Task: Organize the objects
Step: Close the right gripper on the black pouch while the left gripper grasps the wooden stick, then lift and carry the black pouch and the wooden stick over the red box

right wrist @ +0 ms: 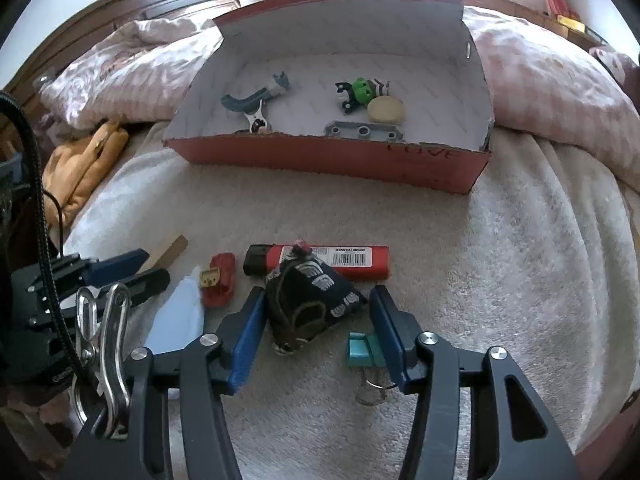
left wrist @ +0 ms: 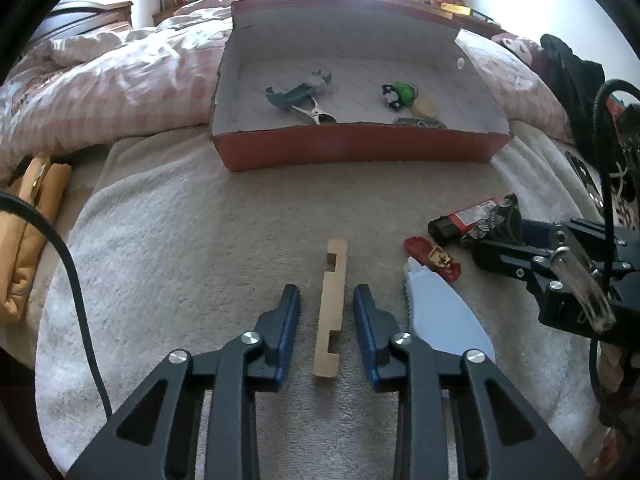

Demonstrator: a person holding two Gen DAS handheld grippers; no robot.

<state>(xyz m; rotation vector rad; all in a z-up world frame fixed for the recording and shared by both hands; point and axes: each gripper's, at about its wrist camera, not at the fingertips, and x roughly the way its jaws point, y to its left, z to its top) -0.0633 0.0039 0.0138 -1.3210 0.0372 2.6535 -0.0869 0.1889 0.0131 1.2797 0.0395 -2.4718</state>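
Note:
In the left wrist view a notched wooden strip (left wrist: 331,308) lies on the beige blanket between the blue pads of my left gripper (left wrist: 327,292). A gap shows on each side, so it is open. In the right wrist view a dark pouch with a white pattern (right wrist: 314,300) lies between the pads of my right gripper (right wrist: 318,300). The pads stand close to its sides without squeezing it, so this gripper is open too. A red open box (right wrist: 328,160) stands further back, holding a teal clamp (right wrist: 250,100), a green and black toy (right wrist: 358,92) and a beige disc (right wrist: 386,110).
A red lighter (right wrist: 320,260), a small red toy car (right wrist: 218,284) and a pale blue serrated piece (left wrist: 444,312) lie between the grippers. A teal binder clip (right wrist: 362,350) sits by the right finger. An orange bag (left wrist: 28,232) is at the left, with a pink duvet (left wrist: 120,80) behind.

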